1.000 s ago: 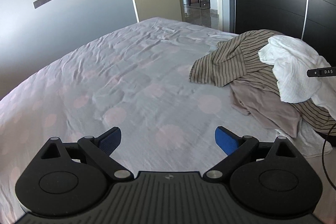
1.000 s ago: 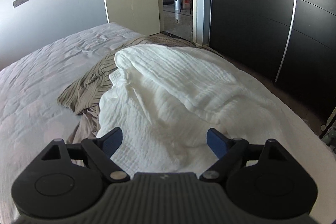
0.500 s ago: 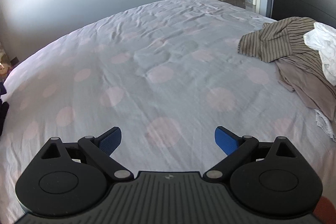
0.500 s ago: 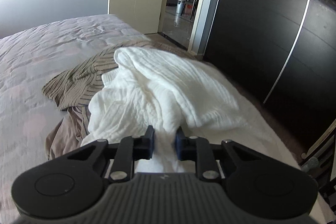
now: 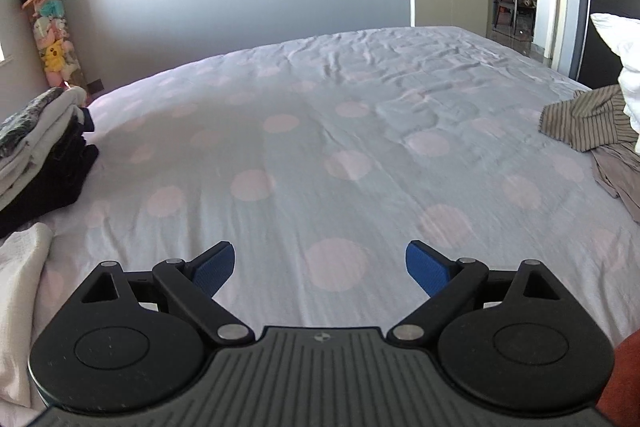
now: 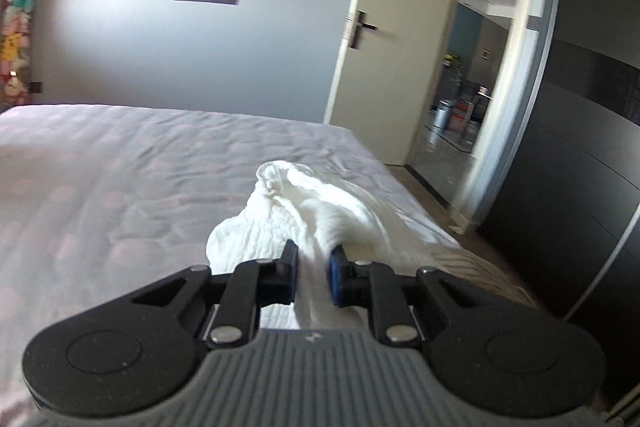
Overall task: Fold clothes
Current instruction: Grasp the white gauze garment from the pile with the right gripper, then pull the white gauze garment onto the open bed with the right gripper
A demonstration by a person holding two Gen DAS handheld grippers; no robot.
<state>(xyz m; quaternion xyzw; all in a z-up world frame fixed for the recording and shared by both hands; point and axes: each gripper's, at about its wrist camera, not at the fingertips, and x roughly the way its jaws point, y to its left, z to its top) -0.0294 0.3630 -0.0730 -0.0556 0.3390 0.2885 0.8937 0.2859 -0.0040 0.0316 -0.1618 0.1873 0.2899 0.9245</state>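
Observation:
My right gripper [image 6: 314,267] has a white textured garment [image 6: 304,203] bunched between its blue pads; the jaws are still closing on it and the cloth hangs lifted above the bed. That same white garment [image 5: 624,67] shows at the right edge of the left wrist view, raised above a striped garment [image 5: 588,123] and a beige one [image 5: 620,179]. My left gripper [image 5: 320,263] stands open over the spotted bedsheet [image 5: 320,147], far left of the pile, with nothing between its fingers.
A stack of folded clothes [image 5: 40,155] sits at the bed's left edge, with a white cloth [image 5: 20,267] in front of it. A dark wardrobe [image 6: 580,147] and an open door [image 6: 384,47] lie to the right. Plush toys [image 5: 48,19] hang in the far left corner.
My right gripper shut on the white garment and lifted it off the pile, swinging left. My left gripper, still open, swept left across the bed, bringing the folded stack into view.

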